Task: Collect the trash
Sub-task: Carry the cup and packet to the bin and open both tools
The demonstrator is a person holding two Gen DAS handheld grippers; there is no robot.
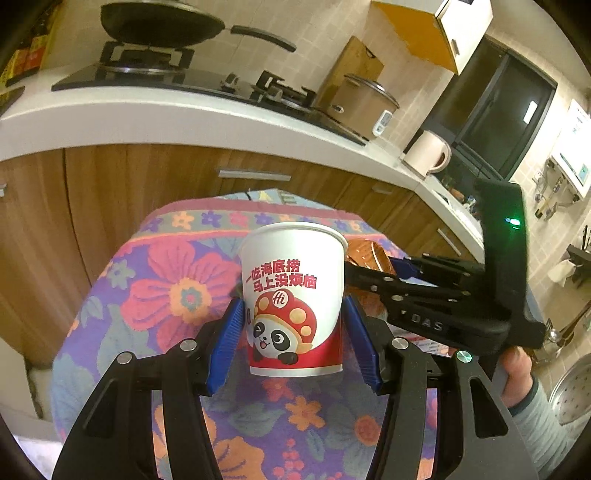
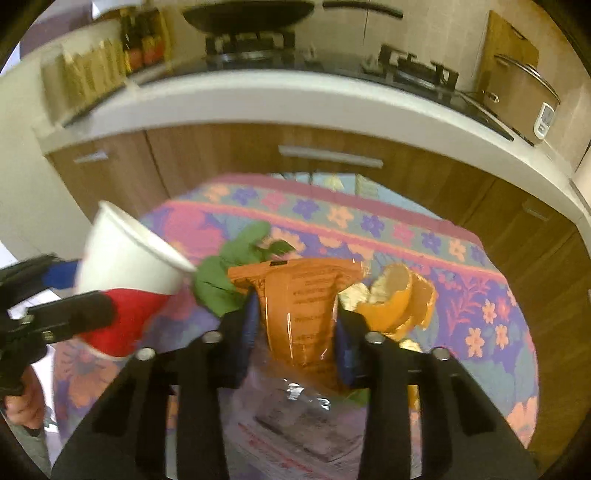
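Observation:
My left gripper (image 1: 293, 317) is shut on a white and red paper cup (image 1: 293, 295) with a panda print, held upright above the flowered tablecloth (image 1: 173, 295). The cup also shows at the left of the right wrist view (image 2: 125, 273), tilted. My right gripper (image 2: 295, 325) is shut on an orange snack wrapper (image 2: 299, 310) and holds it above the table; the wrapper shows behind the cup in the left wrist view (image 1: 369, 254). Green leaves (image 2: 229, 273) and orange peel (image 2: 399, 299) lie on the cloth. A clear plastic wrapper (image 2: 303, 410) lies below my right gripper.
The small table's cloth (image 2: 480, 295) ends just before wooden cabinets (image 2: 332, 158). The white counter (image 1: 147, 114) above carries a gas hob with a black pan (image 1: 159, 26), a rice cooker (image 1: 358, 103) and a kettle (image 1: 428, 151). A metal colander (image 1: 572, 391) is at far right.

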